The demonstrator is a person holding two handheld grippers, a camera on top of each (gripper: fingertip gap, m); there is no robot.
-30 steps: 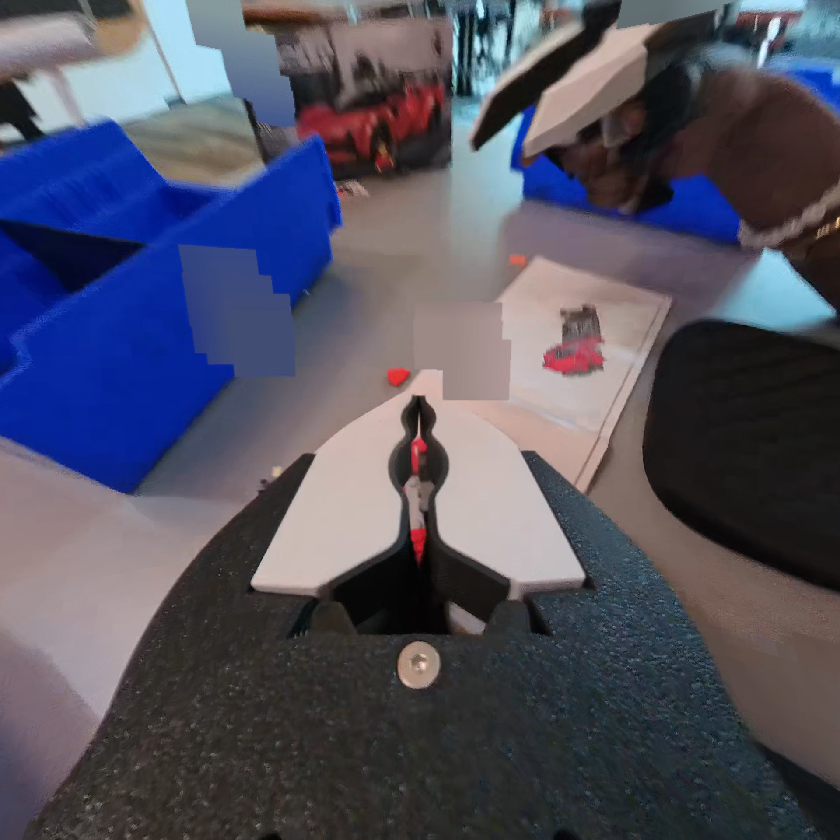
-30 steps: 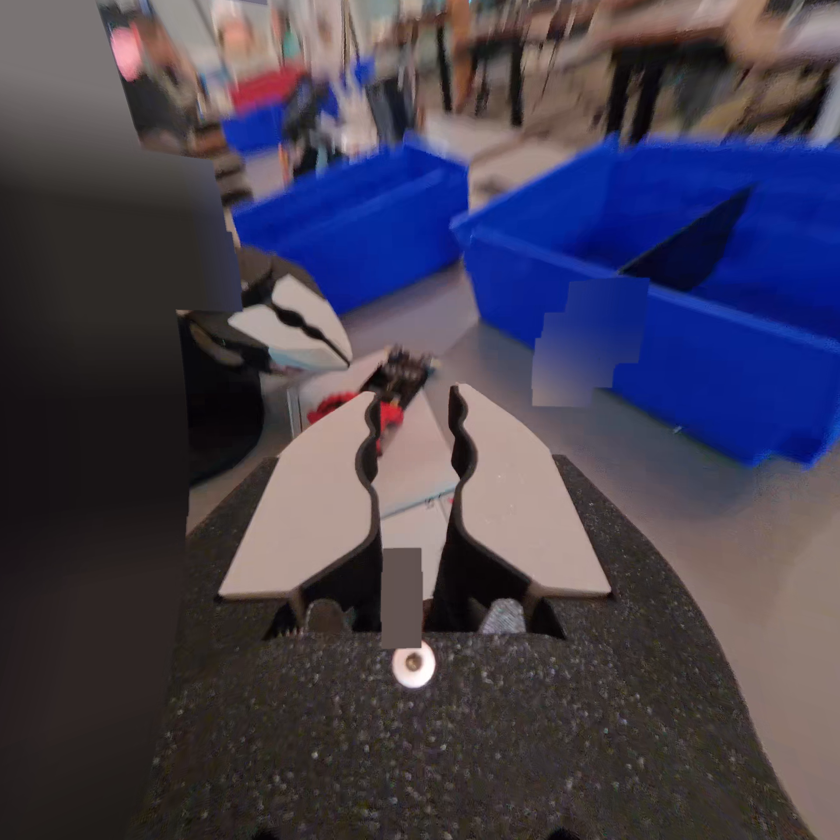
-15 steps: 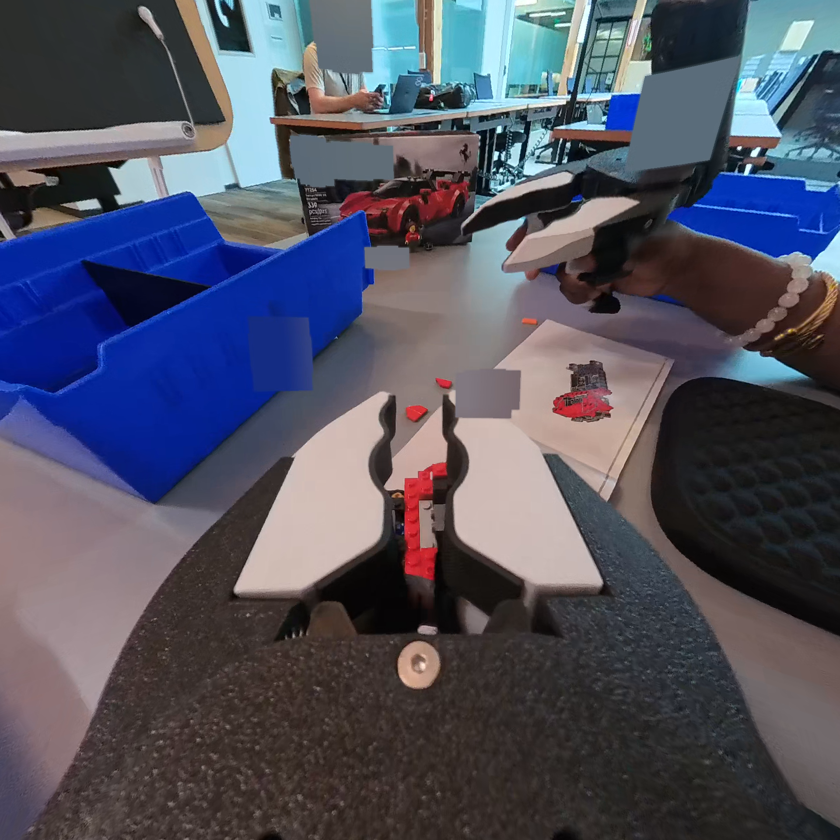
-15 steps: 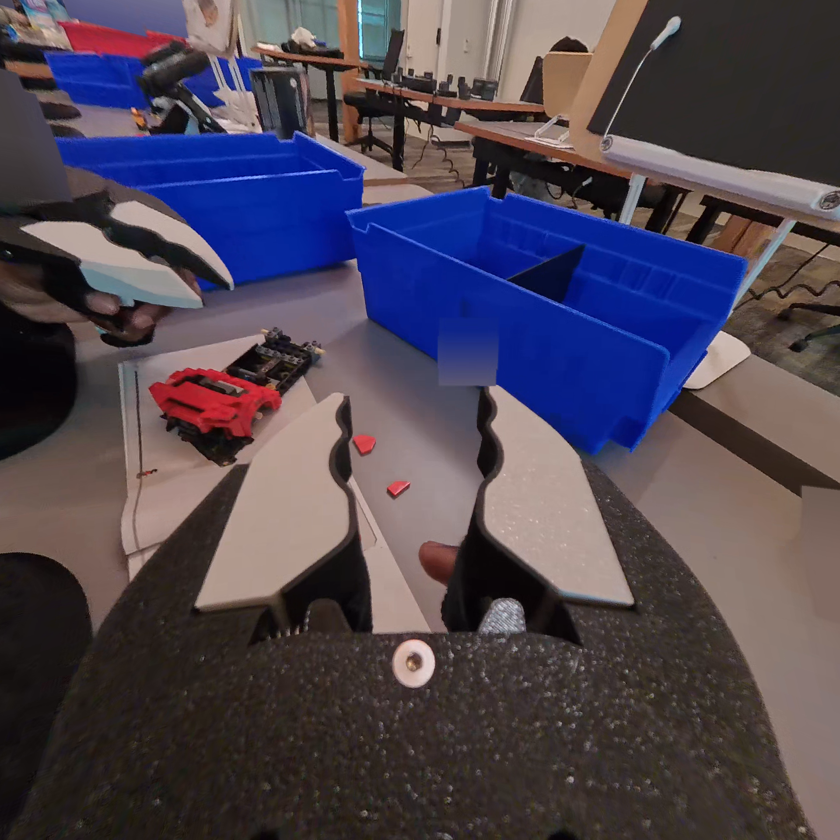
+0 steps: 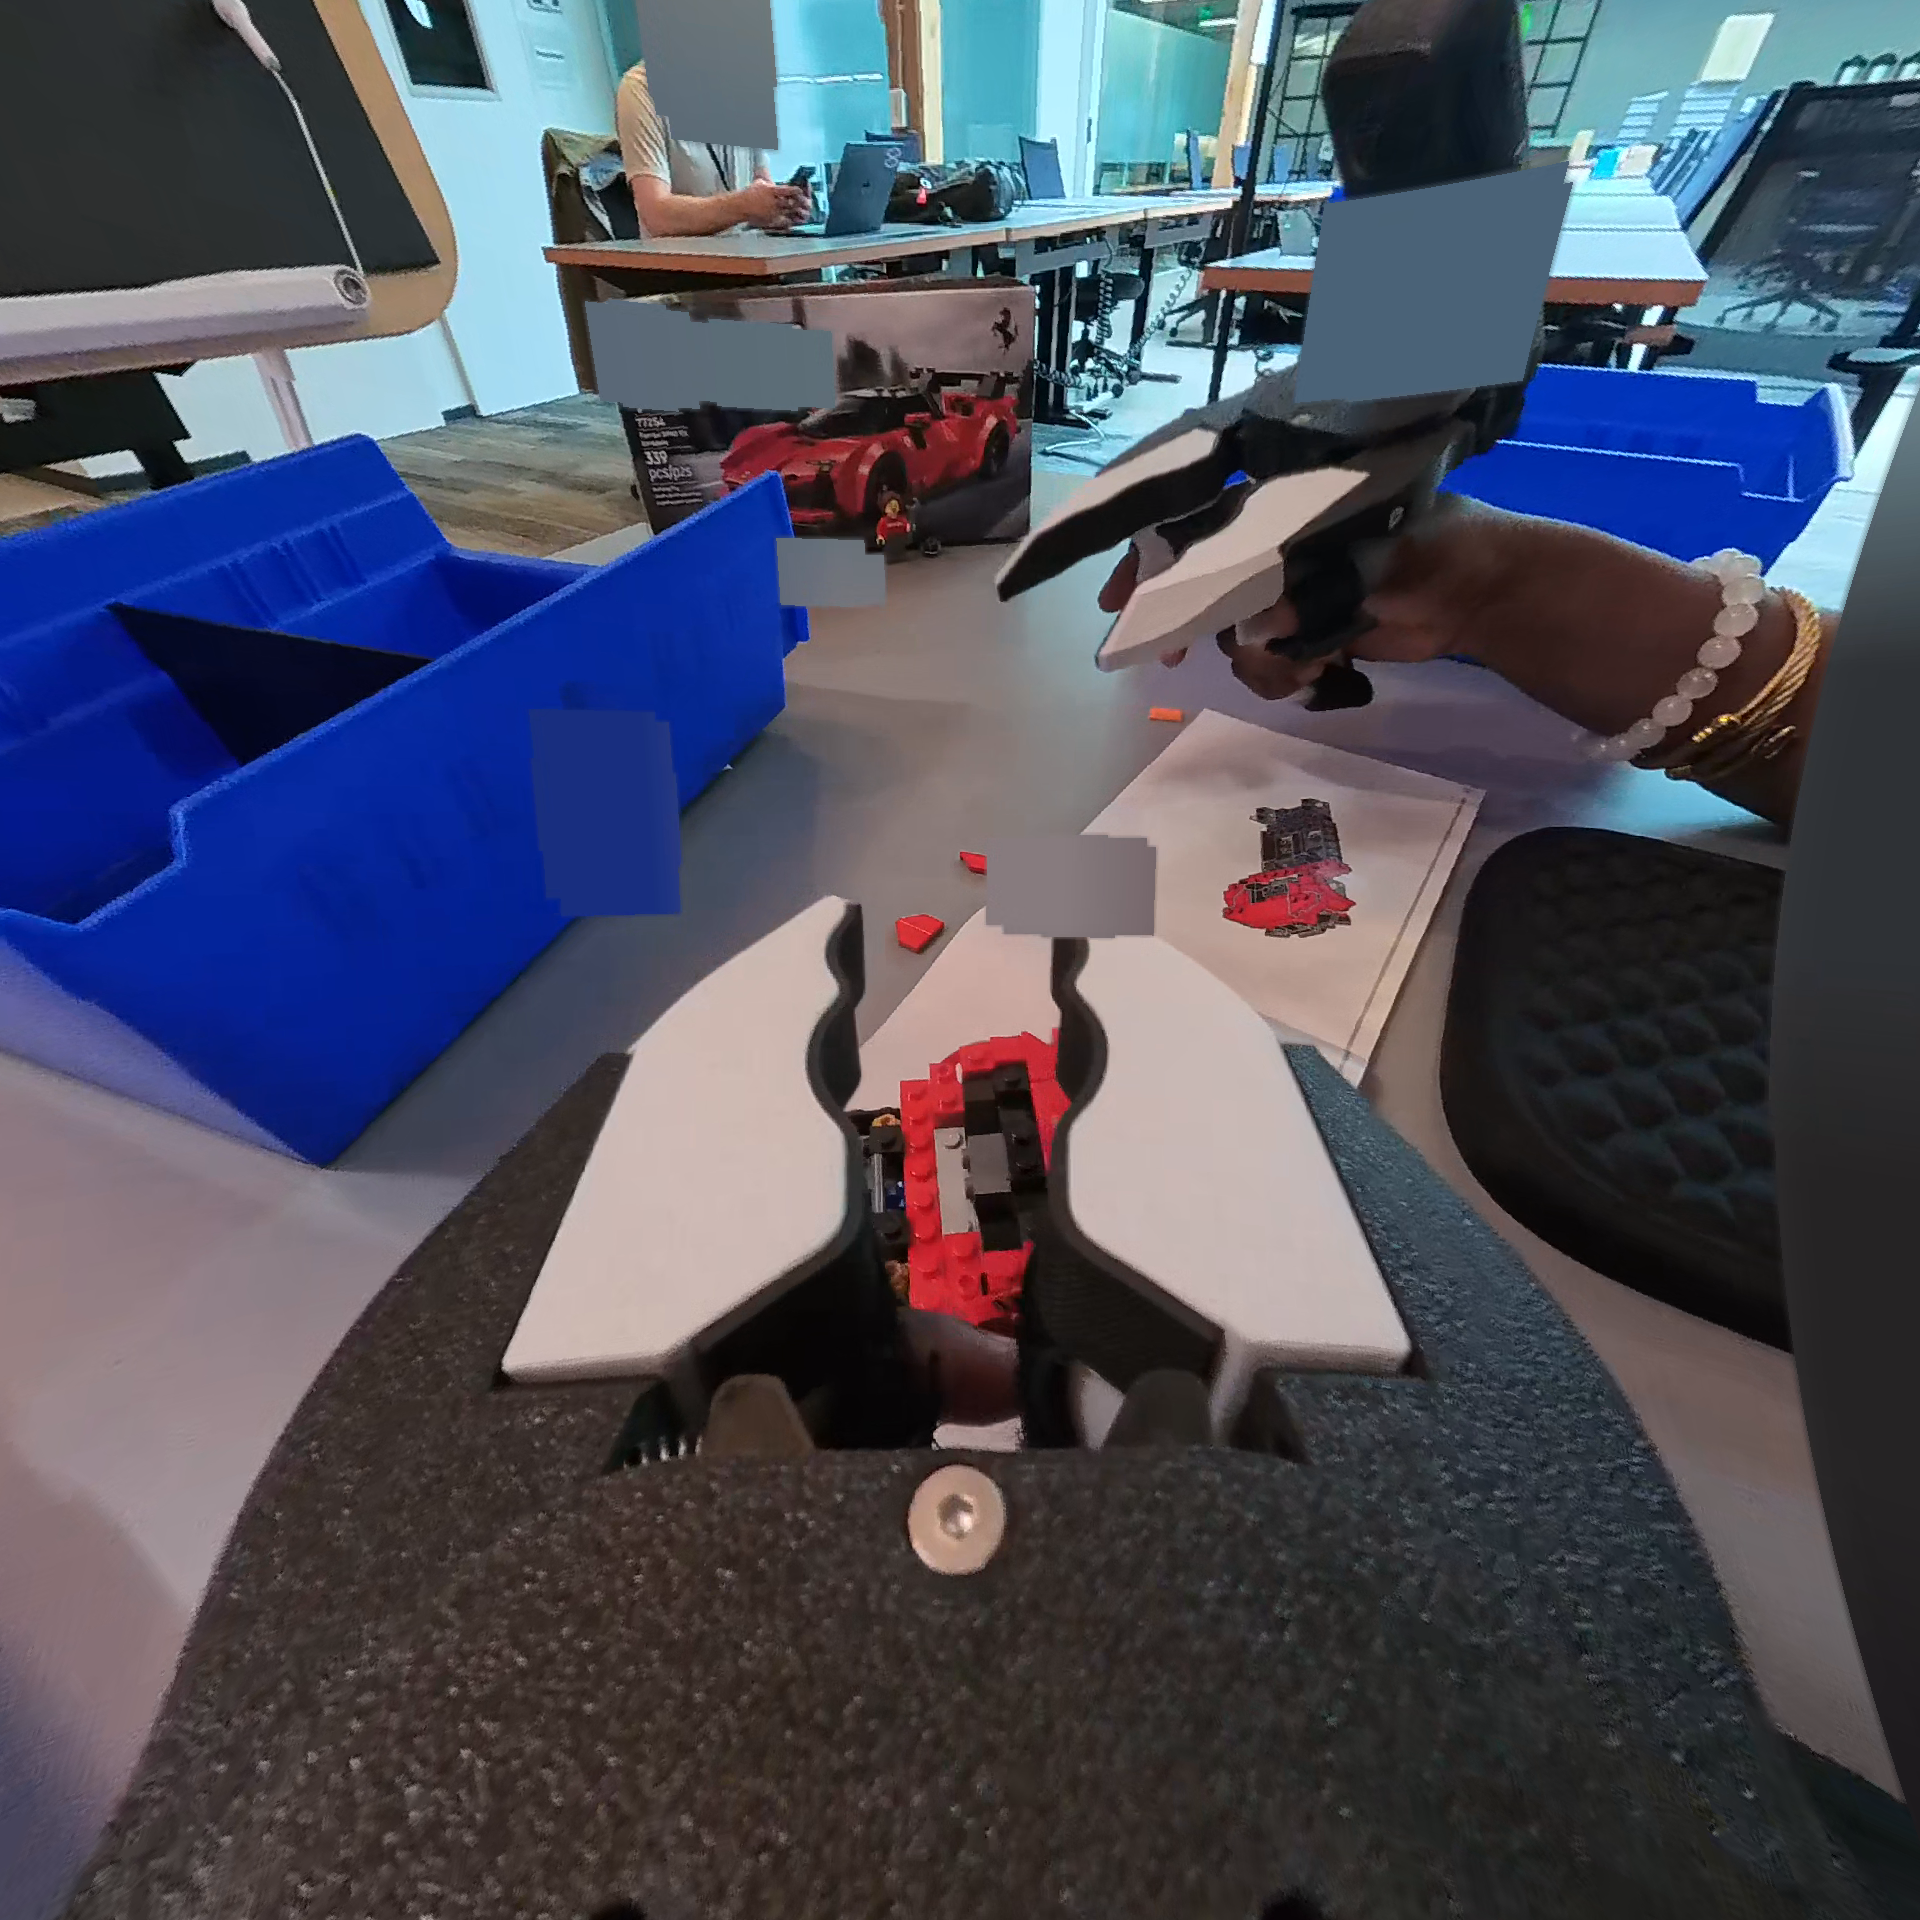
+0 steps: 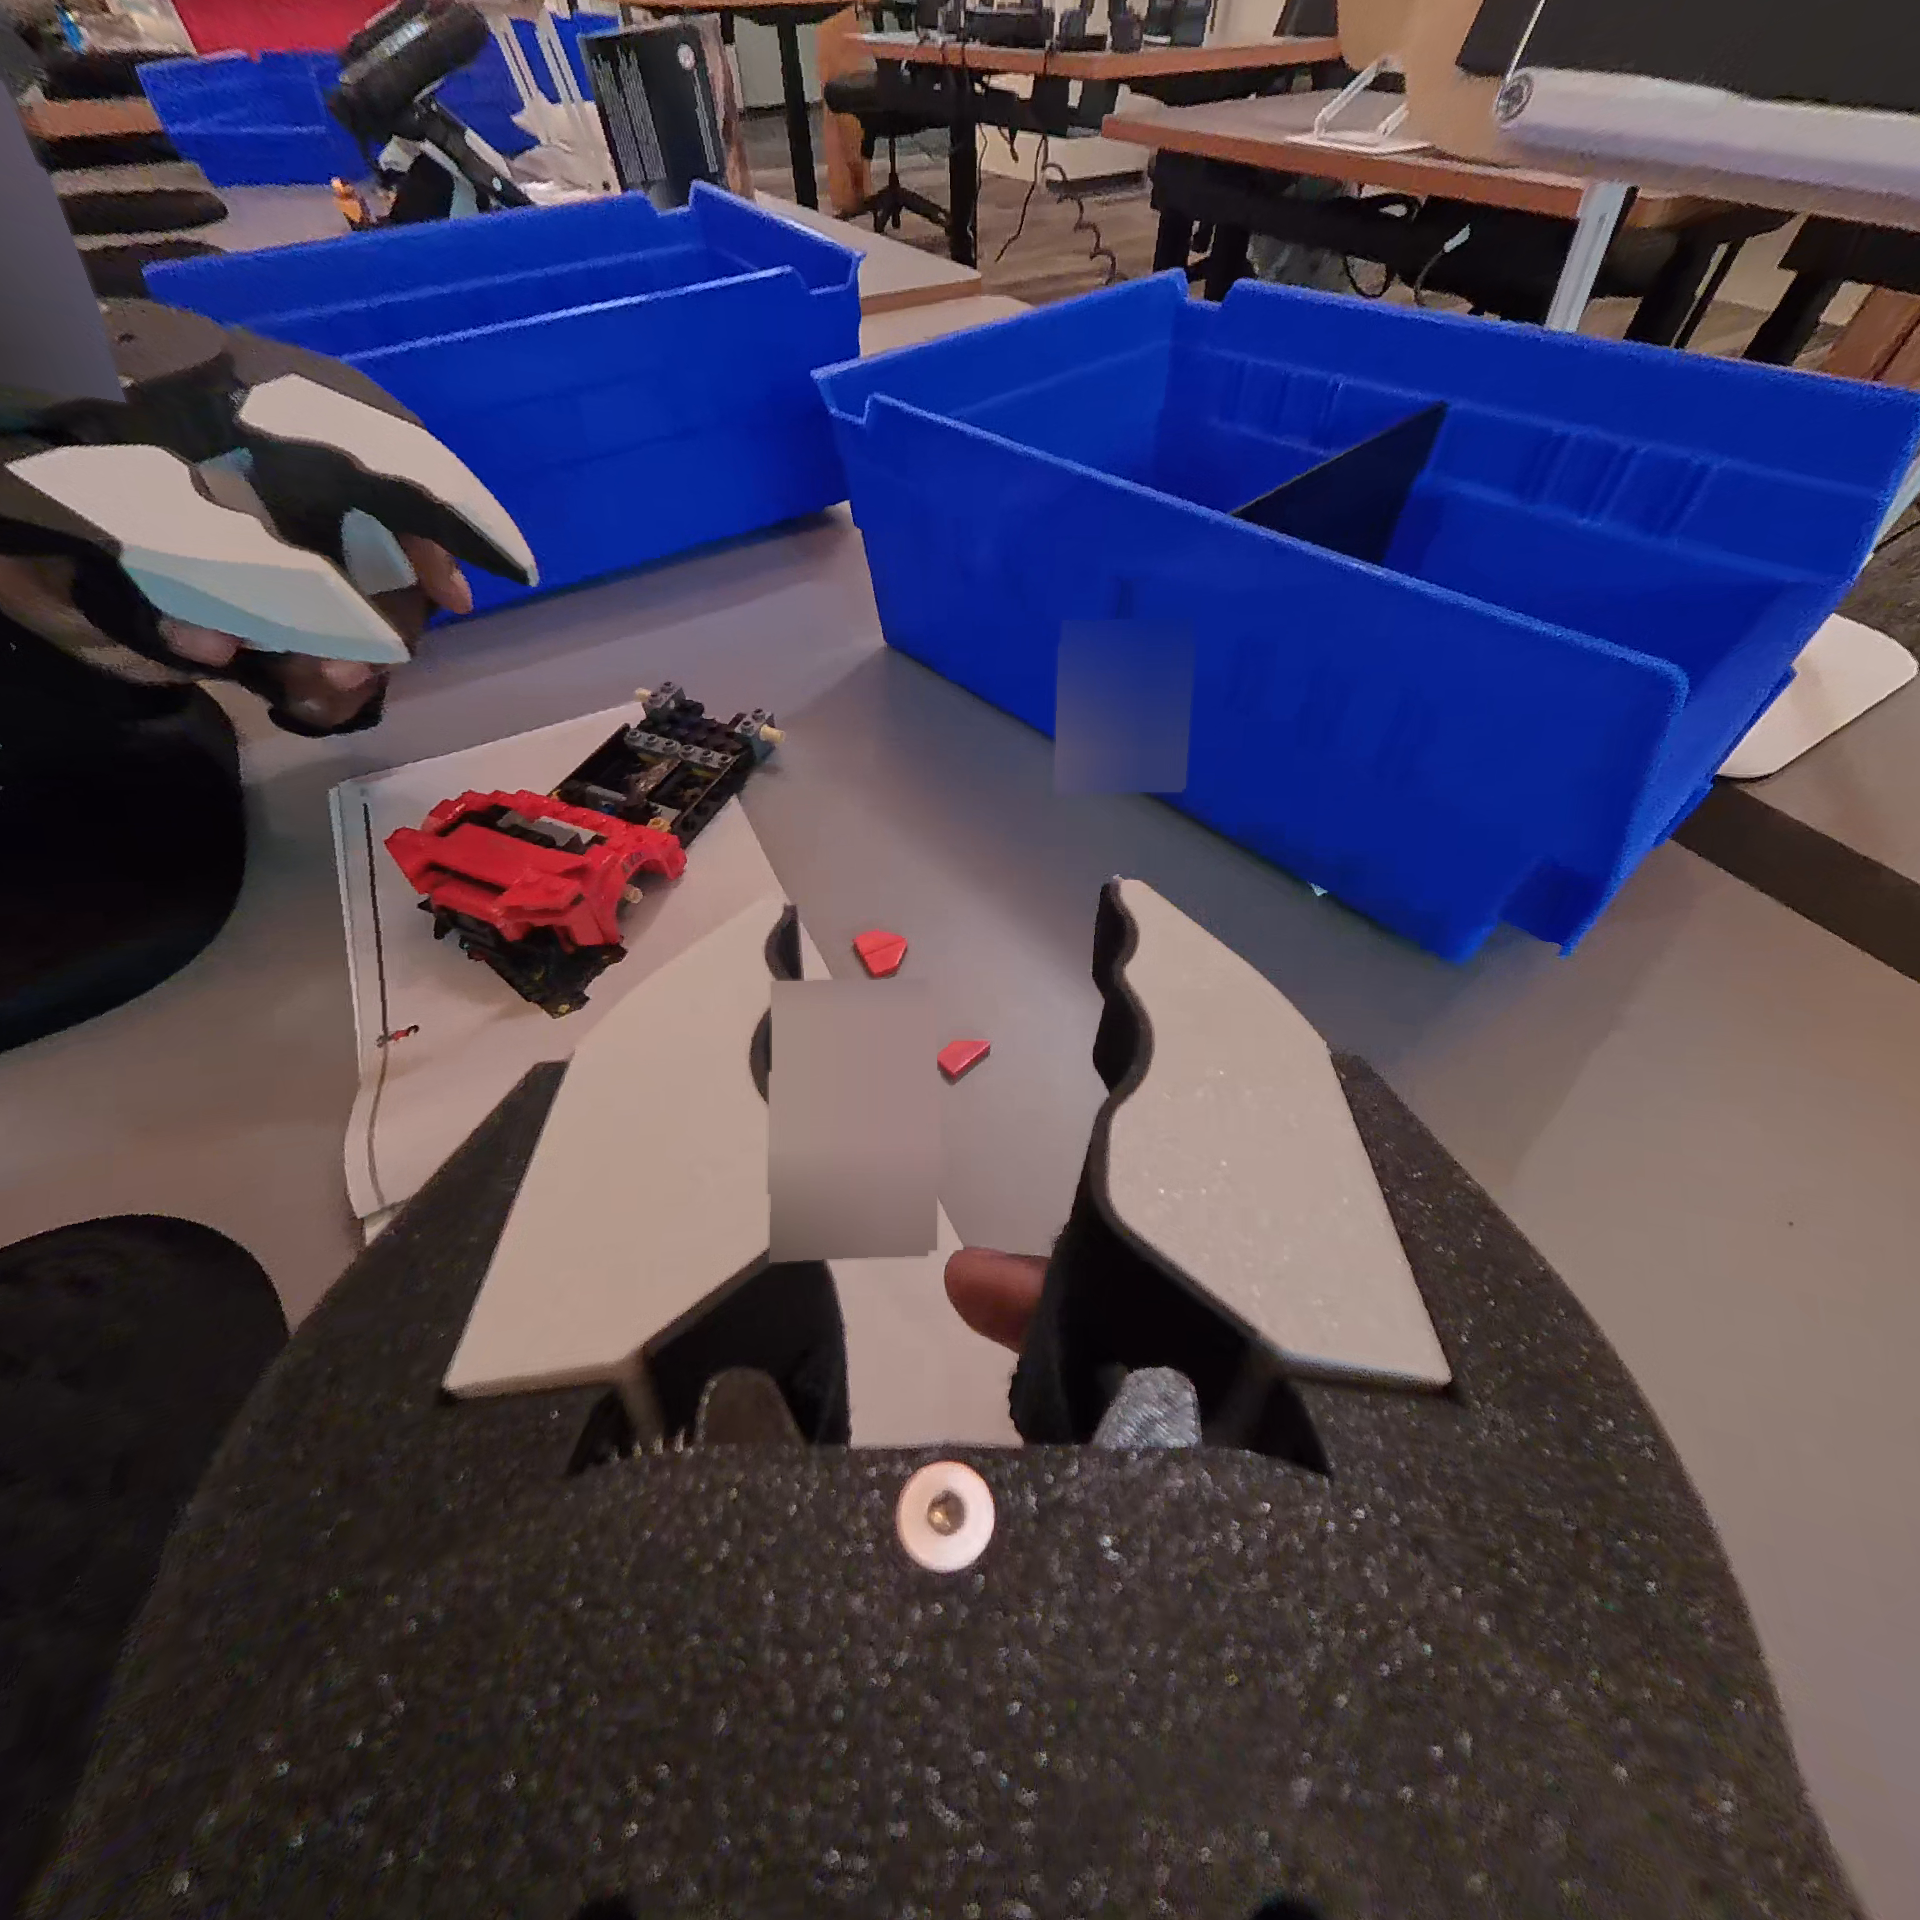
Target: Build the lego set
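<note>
Red car (image 6: pixel 540 862) lies on the paper (image 6: pixel 436 1039), long axis slanting from its near-left red end to the black chassis end at far right; left gripper (image 5: pixel 956 997) hovers part-open above it, right gripper (image 6: pixel 945 956) gapes wide, both empty

I see small white writing and numbers on the dark box (image 5: pixel 831 416) with the red car picture, near the top middle of my left view. A tiny horse badge sits in its corner.
</note>
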